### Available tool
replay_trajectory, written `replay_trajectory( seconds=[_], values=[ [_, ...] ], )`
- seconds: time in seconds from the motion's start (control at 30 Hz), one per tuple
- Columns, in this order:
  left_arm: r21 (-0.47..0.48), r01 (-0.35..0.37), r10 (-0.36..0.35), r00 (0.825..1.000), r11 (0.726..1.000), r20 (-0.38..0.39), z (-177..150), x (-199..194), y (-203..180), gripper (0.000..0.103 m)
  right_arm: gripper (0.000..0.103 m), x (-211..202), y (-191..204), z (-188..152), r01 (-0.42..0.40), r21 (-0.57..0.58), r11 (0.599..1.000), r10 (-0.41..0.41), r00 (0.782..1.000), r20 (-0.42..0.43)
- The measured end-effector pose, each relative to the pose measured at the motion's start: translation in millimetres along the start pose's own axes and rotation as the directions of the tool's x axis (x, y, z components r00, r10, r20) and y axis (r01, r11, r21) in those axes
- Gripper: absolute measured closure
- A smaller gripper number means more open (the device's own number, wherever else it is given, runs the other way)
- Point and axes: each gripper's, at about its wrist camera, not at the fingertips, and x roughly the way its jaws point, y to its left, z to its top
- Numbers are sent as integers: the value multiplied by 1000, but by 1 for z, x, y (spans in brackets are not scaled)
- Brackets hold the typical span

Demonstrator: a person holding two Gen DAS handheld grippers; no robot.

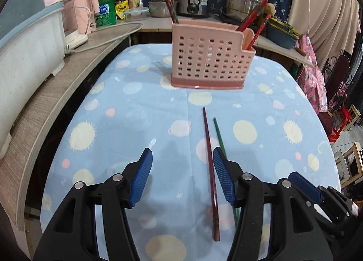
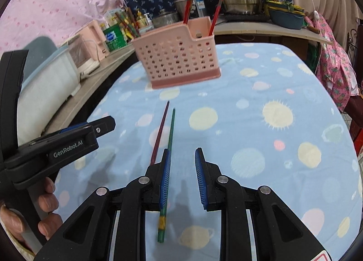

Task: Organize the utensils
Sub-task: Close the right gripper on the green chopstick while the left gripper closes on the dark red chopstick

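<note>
both grippers, left (image 1: 182, 171) and right (image 2: 181, 176), hang with jaws apart and empty over the red chopstick (image 1: 209, 165) and green chopstick (image 2: 169, 147), presumably lining up to lift them into the holder (image 1: 208, 61).

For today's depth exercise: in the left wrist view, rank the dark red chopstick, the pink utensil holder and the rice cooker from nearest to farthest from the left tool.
1. Dark red chopstick, lying on the cloth by its right finger.
2. Pink utensil holder, mid-table ahead.
3. Rice cooker, back counter.
</note>
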Motion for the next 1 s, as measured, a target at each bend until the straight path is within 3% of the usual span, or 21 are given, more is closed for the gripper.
replay_trajectory(
  seconds=[0.33, 0.73, 0.93, 1.0],
  values=[
    [-14, -9, 9, 998, 1000, -65, -32, 8, 12, 48, 80, 17, 15, -40, -17, -30, 999, 15, 996, -93],
    [1, 4, -4, 994, 1000, -107, -52, 12, 11, 44, 81, 27, 19, -65, -20, -54, 998, 11, 987, -160],
    [20, 16, -13, 993, 1000, -117, -57, 13, 4, 41, 96, 24, 16, -69, 21, -69, 997, -31, 988, -149],
    [28, 23, -19, 992, 999, -122, -59, 13, 1, 41, 96, 23, 11, -68, 26, -50, 998, -33, 989, -144]
  ],
)
